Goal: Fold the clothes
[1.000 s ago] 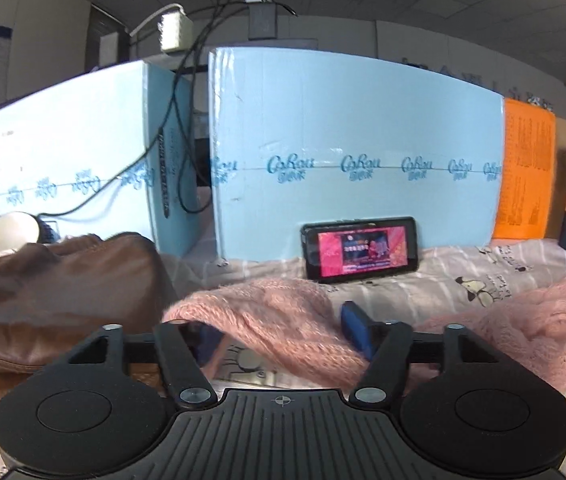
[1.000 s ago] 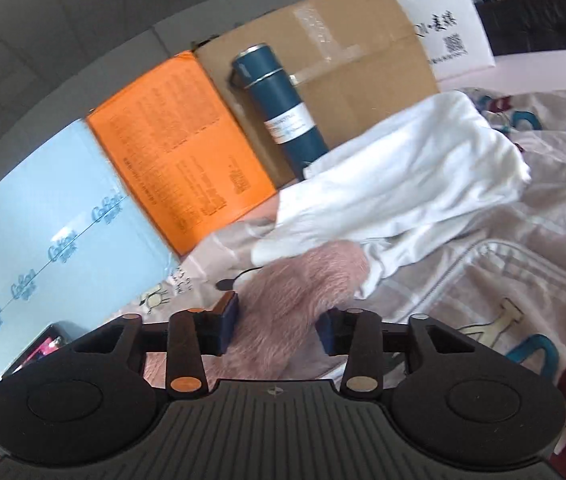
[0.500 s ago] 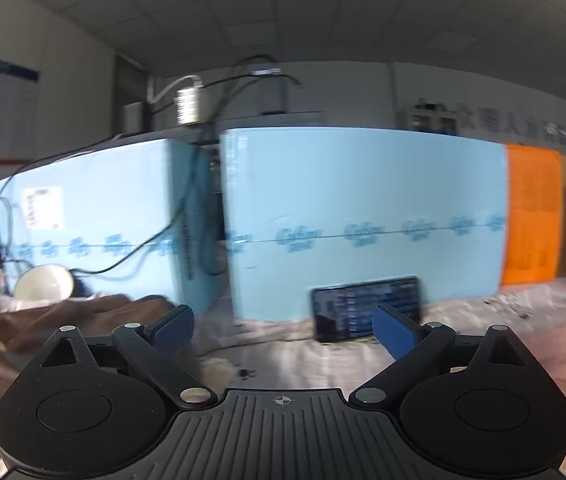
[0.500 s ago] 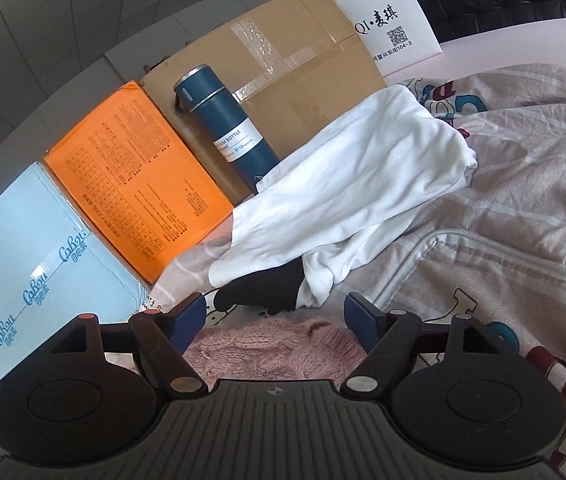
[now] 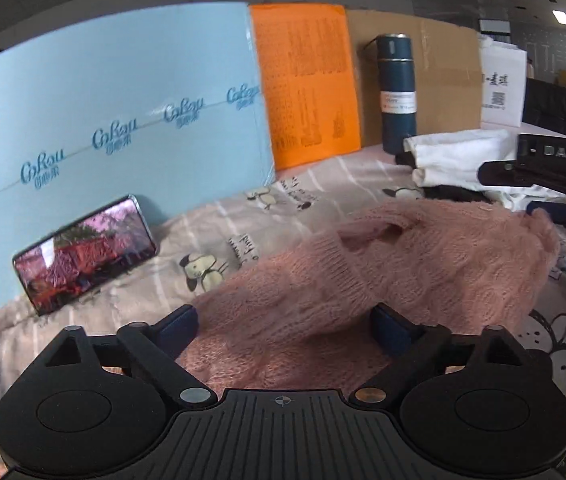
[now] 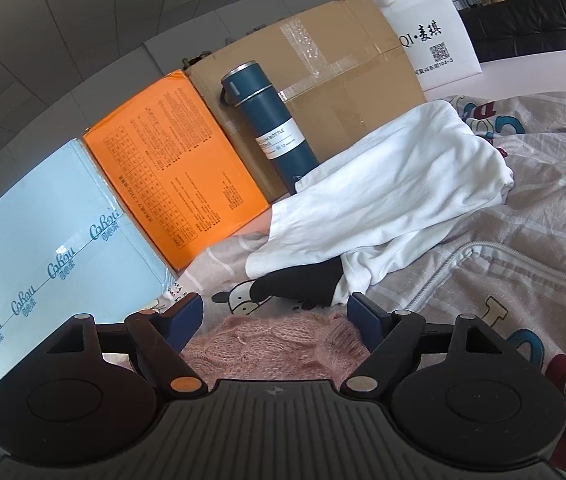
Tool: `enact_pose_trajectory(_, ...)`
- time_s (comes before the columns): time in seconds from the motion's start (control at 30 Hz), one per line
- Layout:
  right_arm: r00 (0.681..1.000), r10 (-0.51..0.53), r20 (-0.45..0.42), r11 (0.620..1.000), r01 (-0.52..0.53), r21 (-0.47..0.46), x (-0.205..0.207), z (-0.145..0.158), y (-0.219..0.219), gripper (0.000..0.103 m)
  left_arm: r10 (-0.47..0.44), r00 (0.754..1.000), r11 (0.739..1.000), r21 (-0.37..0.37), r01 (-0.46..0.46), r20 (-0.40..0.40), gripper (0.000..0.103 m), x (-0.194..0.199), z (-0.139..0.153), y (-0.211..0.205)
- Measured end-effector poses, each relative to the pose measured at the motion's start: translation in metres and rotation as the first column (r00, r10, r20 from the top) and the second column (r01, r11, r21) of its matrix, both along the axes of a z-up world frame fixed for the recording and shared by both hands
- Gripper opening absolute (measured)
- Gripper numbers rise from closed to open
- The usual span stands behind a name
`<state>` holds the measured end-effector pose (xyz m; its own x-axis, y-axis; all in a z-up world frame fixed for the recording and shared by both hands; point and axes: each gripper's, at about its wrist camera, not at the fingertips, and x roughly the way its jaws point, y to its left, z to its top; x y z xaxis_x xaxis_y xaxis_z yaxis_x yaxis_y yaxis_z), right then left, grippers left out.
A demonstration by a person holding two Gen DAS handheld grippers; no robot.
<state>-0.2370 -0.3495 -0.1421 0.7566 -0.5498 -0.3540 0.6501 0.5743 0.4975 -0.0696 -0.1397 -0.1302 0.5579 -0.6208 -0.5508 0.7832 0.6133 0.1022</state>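
Lying rumpled on a cartoon-print bedsheet (image 5: 243,220), a pink knit sweater (image 5: 403,264) sits between the closing jaws of the left gripper (image 5: 283,328), pads not yet pressing it; the right gripper (image 6: 275,316) opens, spread over its edge.

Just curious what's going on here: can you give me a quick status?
Left hand-held gripper closing around pink sweater. Right hand-held gripper opening, sweater edge between pads. White garment just beyond.
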Motion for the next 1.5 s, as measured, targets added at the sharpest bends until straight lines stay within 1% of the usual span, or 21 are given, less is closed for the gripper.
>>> enact_pose_trajectory(0.03, 1.0, 0.018, -0.005, 1.0, -0.018, -0.013, 0.002, 0.0, 0.002, 0.078, 0.016, 0.999, 1.0, -0.014, -0.017, -0.034, 0.051, 0.007, -0.003, 0.003)
enact_pose_trajectory(0.07, 0.999, 0.035, -0.011, 0.999, -0.035, -0.026, 0.004, 0.001, 0.004, 0.078, 0.021, 0.998, 0.999, -0.042, -0.024, -0.062, 0.038, 0.012, -0.002, 0.008)
enact_pose_trajectory(0.1, 0.998, 0.052, -0.017, 0.998, -0.053, -0.038, 0.007, 0.001, 0.006, 0.078, 0.026, 0.996, 0.997, -0.071, -0.031, -0.082, 0.033, 0.015, 0.0, 0.015)
enact_pose_trajectory(0.13, 0.997, 0.07, -0.022, 0.996, -0.071, -0.055, 0.009, 0.002, 0.009, 0.078, 0.029, 0.996, 0.995, -0.093, -0.037, -0.085, 0.025, 0.017, 0.003, 0.021)
enact_pose_trajectory(0.23, 0.993, 0.109, -0.033, 0.989, -0.112, -0.099, 0.013, 0.003, 0.016, 0.079, 0.072, 0.997, 0.987, -0.144, -0.072, -0.005, 0.014, 0.014, 0.017, 0.042)
enact_pose_trajectory(0.33, 0.99, 0.134, -0.038, 0.983, -0.137, -0.121, 0.015, 0.004, 0.02, 0.08, 0.118, 0.992, 0.976, -0.188, -0.107, 0.046, 0.013, 0.013, 0.029, 0.068)
enact_pose_trajectory(0.4, 0.989, 0.148, -0.031, 0.979, -0.15, -0.136, 0.015, 0.005, 0.023, 0.08, 0.142, 0.988, 0.969, -0.211, -0.128, 0.052, 0.013, 0.011, 0.032, 0.086)
enact_pose_trajectory(0.47, 0.984, 0.173, -0.036, 0.973, -0.176, -0.147, 0.016, 0.006, 0.025, 0.082, 0.175, 0.984, 0.956, -0.243, -0.162, 0.032, 0.013, 0.006, 0.03, 0.11)
enact_pose_trajectory(0.57, 0.972, 0.226, -0.069, 0.959, -0.234, -0.157, 0.022, 0.008, 0.029, 0.084, 0.227, 0.973, 0.929, -0.293, -0.227, -0.033, 0.013, -0.004, 0.019, 0.144)
enact_pose_trajectory(0.7, 0.921, 0.337, -0.193, 0.912, -0.37, -0.174, 0.051, 0.016, 0.042, 0.087, 0.256, 0.962, 0.908, -0.316, -0.273, -0.097, 0.013, -0.001, 0.008, 0.161)
enact_pose_trajectory(0.83, 0.857, 0.351, -0.377, 0.852, -0.46, -0.251, 0.092, 0.023, 0.065, 0.088, 0.234, 0.967, 0.904, -0.343, -0.256, -0.105, 0.013, -0.002, 0.006, 0.163)
enact_pose_trajectory(0.87, 0.851, 0.339, -0.401, 0.849, -0.461, -0.259, 0.101, 0.023, 0.067, 0.088, 0.232, 0.966, 0.903, -0.345, -0.256, -0.11, 0.013, -0.001, 0.005, 0.164)
enact_pose_trajectory(0.93, 0.85, 0.313, -0.424, 0.86, -0.444, -0.254, 0.115, 0.023, 0.066, 0.088, 0.229, 0.966, 0.901, -0.35, -0.257, -0.121, 0.013, -0.001, 0.004, 0.165)
enact_pose_trajectory(0.97, 0.85, 0.309, -0.426, 0.87, -0.434, -0.233, 0.121, 0.022, 0.062, 0.086, 0.229, 0.965, 0.899, -0.354, -0.26, -0.127, 0.013, 0.0, 0.003, 0.166)
enact_pose_trajectory(1.03, 0.853, 0.307, -0.421, 0.887, -0.417, -0.198, 0.125, 0.014, 0.056, 0.073, 0.232, 0.962, 0.893, -0.361, -0.269, -0.142, 0.013, 0.002, 0.002, 0.168)
enact_pose_trajectory(1.1, 0.854, 0.296, -0.427, 0.898, -0.402, -0.182, 0.124, 0.004, 0.054, 0.038, 0.232, 0.96, 0.89, -0.365, -0.275, -0.156, 0.013, 0.004, 0.0, 0.169)
enact_pose_trajectory(1.2, 0.879, 0.277, -0.388, 0.909, -0.371, -0.191, 0.11, -0.002, 0.052, 0.024, 0.238, 0.96, 0.879, -0.387, -0.277, -0.148, 0.013, 0.002, 0.002, 0.172)
enact_pose_trajectory(1.27, 0.903, 0.276, -0.329, 0.918, -0.349, -0.188, 0.095, 0.005, 0.051, 0.019, 0.256, 0.959, 0.863, -0.417, -0.284, -0.122, 0.013, -0.002, 0.006, 0.176)
enact_pose_trajectory(1.33, 0.929, 0.262, -0.26, 0.923, -0.32, -0.214, 0.075, 0.014, 0.053, 0.018, 0.278, 0.956, 0.846, -0.449, -0.288, -0.089, 0.013, -0.009, 0.013, 0.182)
enact_pose_trajectory(1.43, 0.957, 0.233, -0.171, 0.928, -0.271, -0.256, 0.037, 0.026, 0.062, 0.017, 0.31, 0.95, 0.82, -0.498, -0.283, -0.03, 0.011, -0.026, 0.025, 0.196)
enact_pose_trajectory(1.5, 0.97, 0.209, -0.121, 0.933, -0.235, -0.272, 0.011, 0.032, 0.068, 0.016, 0.326, 0.945, 0.816, -0.507, -0.278, 0.007, 0.011, -0.037, 0.03, 0.205)
